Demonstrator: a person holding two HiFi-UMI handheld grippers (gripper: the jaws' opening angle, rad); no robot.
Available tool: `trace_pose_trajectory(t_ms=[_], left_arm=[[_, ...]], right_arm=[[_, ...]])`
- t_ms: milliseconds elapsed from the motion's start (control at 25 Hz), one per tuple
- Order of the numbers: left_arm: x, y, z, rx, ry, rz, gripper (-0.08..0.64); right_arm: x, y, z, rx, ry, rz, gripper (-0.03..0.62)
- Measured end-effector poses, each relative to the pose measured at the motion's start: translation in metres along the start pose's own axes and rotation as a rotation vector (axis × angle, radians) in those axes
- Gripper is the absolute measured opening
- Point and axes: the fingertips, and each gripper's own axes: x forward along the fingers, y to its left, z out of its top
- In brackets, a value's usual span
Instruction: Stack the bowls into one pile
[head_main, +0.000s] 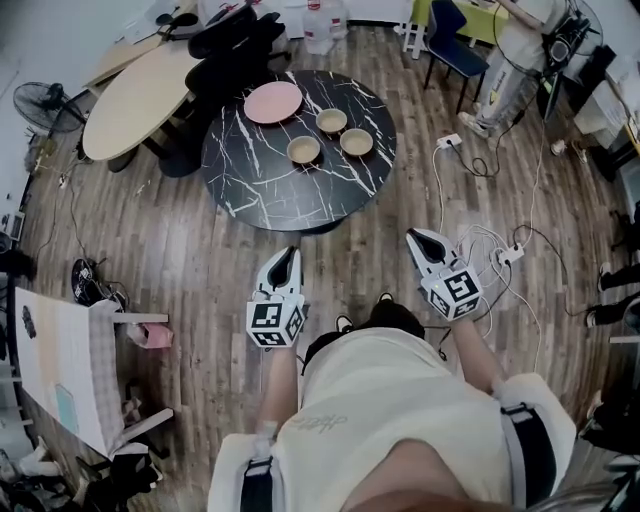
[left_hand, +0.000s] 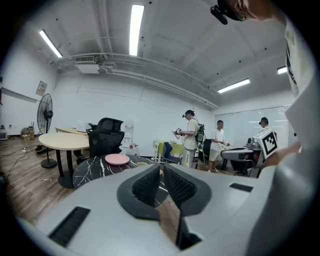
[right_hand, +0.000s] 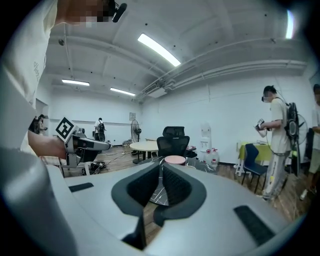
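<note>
Three tan bowls (head_main: 303, 149) (head_main: 332, 120) (head_main: 356, 141) stand apart near the middle of a round black marble table (head_main: 260, 180), beside a pink plate (head_main: 273, 102). My left gripper (head_main: 284, 264) and right gripper (head_main: 424, 241) hover over the wooden floor, well short of the table. Both are shut with nothing between the jaws. In the left gripper view the left gripper (left_hand: 161, 171) points toward the table (left_hand: 90, 170) and the plate (left_hand: 117, 159). In the right gripper view the right gripper (right_hand: 161, 171) points at the plate (right_hand: 175, 160).
A beige oval table (head_main: 135, 95) and black office chairs (head_main: 225, 50) stand behind the marble table. White cables and a power strip (head_main: 510, 255) lie on the floor at right. A fan (head_main: 40, 105) stands at left. People stand at the room's far side (left_hand: 190, 137).
</note>
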Motion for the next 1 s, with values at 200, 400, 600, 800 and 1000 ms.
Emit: trace_pose_trajectory(t_ms=[200,400,600,800,1000], left_arm=[[0.001,0.005,-0.009,-0.046,-0.002,0.01,0.195],[0.005,-0.002,-0.019,-0.024,0.01,-0.026,0.195],[0.016,-0.014,-0.026,-0.026,0.035,-0.065,0.193],[0.038,-0.011,-0.034,-0.036,0.073,-0.063,0.193],[0.065,-0.009,-0.004,-0.015,0.047,-0.038,0.193]], right_arm=[[-0.001,-0.001,-0.006,0.033,0.02,0.013,0.156],[-0.007,0.001,-0.015,0.015,0.035,0.002,0.156],[-0.015,0.001,-0.031,0.04,0.081,-0.004,0.156],[-0.002,-0.014,-0.037,0.12,0.09,-0.005,0.164],[0.023,-0.047,-0.026,0.123,0.078,0.004,0.164]])
